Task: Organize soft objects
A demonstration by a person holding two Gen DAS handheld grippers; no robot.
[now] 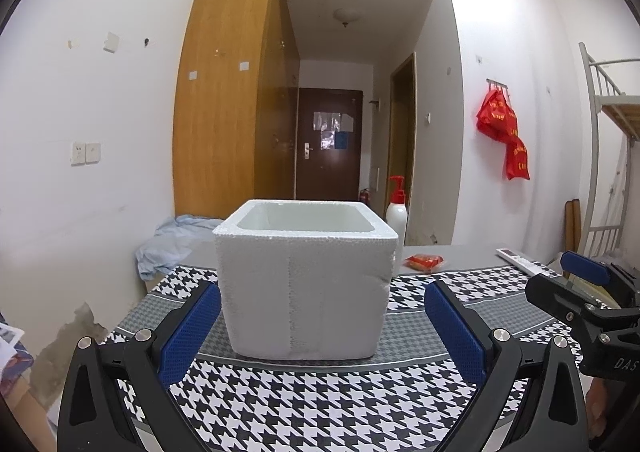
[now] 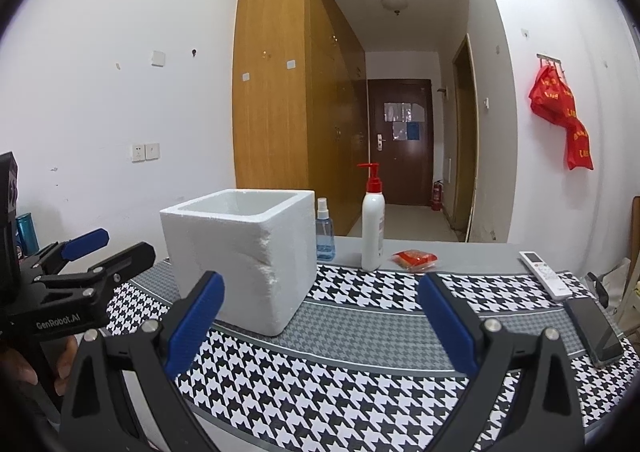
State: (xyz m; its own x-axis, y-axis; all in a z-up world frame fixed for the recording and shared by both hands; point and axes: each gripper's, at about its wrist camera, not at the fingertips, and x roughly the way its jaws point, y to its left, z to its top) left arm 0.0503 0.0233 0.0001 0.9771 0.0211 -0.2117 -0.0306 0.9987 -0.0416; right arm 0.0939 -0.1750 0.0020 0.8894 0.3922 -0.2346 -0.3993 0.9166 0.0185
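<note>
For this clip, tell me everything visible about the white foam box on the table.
The foam box is white with a beaded surface that looks like expanded polystyrene, roughly cubic with thick walls and rounded rim corners. It has no lid, and what shows of its inside looks empty; the bottom is hidden. It stands upright on the houndstooth cloth. The right wrist view shows a chipped, dented patch on one vertical edge. Neither gripper visibly touches it: the left gripper is open in front of it, with the box framed between its fingers.

The white square foam box (image 1: 304,292) looks grainy and matt; the houndstooth woven cloth (image 1: 320,404) covers the worktop; the tall wooden wardrobe (image 1: 224,92) shines faintly.
</note>
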